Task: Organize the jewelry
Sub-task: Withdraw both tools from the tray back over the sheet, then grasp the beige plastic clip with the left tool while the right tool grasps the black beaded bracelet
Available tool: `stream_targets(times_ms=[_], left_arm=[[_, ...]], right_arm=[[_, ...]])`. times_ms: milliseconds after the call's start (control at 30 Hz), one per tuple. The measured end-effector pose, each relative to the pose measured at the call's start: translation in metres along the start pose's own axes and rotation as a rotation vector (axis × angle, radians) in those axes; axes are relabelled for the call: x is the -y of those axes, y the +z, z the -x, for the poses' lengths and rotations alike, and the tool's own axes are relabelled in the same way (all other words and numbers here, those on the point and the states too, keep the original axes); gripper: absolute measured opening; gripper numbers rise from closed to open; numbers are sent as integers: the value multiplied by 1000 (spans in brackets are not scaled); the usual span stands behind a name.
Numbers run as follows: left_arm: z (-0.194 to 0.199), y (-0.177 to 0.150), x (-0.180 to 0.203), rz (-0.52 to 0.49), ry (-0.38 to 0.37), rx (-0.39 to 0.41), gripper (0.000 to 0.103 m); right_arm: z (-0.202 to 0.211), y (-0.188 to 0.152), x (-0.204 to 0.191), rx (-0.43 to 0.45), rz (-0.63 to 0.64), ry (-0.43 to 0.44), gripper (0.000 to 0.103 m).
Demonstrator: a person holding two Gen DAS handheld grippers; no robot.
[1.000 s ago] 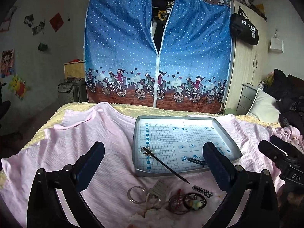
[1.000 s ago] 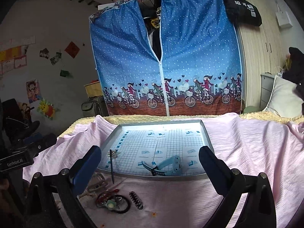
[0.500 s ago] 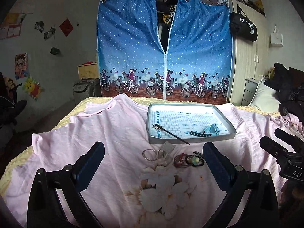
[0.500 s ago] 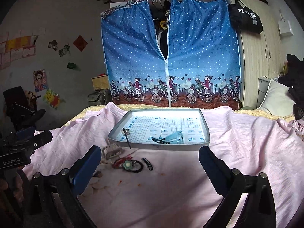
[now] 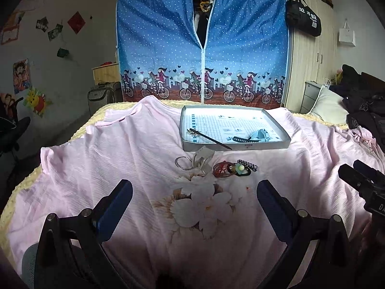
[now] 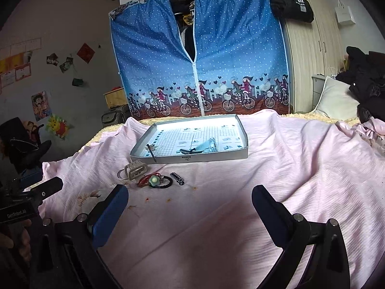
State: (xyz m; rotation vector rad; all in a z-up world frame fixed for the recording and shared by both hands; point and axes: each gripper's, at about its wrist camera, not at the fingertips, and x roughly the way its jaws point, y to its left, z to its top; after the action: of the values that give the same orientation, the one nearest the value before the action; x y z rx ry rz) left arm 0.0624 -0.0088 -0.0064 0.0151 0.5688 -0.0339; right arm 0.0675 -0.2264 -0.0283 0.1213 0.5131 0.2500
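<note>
A grey tray (image 5: 284, 141) (image 6: 216, 156) with a gridded floor lies on the pink bedsheet. Inside it are a light blue watch (image 5: 259, 136) (image 6: 205, 146) and a dark hair stick (image 5: 209, 139) (image 6: 152, 153) that overhangs the front rim. In front of the tray lie a clear bangle (image 5: 183, 162), a beige claw clip (image 6: 136, 169), red and black hair ties with a green bead (image 5: 232, 168) (image 6: 154, 180), and a black beaded clip (image 5: 247, 164) (image 6: 176, 178). My left gripper (image 5: 195, 197) and right gripper (image 6: 190, 201) both hover open and empty, well short of the jewelry.
A blue dotted fabric wardrobe (image 5: 202, 48) stands behind the bed. A white pillow (image 6: 336, 101) and dark clothes (image 5: 365, 103) lie at the right. The sheet has a flower print (image 5: 204, 204). Each gripper shows at the edge of the other's view.
Both grippers have pulled back from the tray toward the near side of the bed, so the tray and the loose jewelry look smaller and farther. Both stayed open and empty.
</note>
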Motion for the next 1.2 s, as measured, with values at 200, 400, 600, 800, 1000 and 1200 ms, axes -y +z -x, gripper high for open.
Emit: stream_targets(times_ms=[200, 400, 600, 800, 1000, 1200], left_arm=[[-24, 11, 16, -130, -7, -115, 101], [-46, 32, 17, -243, -27, -161, 101], [-86, 45, 6, -254, -24, -274, 101], [-143, 52, -23, -124, -61, -464, 101], [-178, 61, -34, -124, -65, -439, 101], [-190, 57, -12, -303, -144, -334, 100]], right_arm=[[-11, -6, 5, -87, -23, -44, 103], [-27, -7, 9, -169, -36, -69, 103], [-61, 0, 11, -292, 10, -52, 103], [-111, 7, 11, -402, 165, -47, 103], [-164, 13, 15, -402, 252, 15, 103], [-205, 10, 16, -429, 268, 88, 76]])
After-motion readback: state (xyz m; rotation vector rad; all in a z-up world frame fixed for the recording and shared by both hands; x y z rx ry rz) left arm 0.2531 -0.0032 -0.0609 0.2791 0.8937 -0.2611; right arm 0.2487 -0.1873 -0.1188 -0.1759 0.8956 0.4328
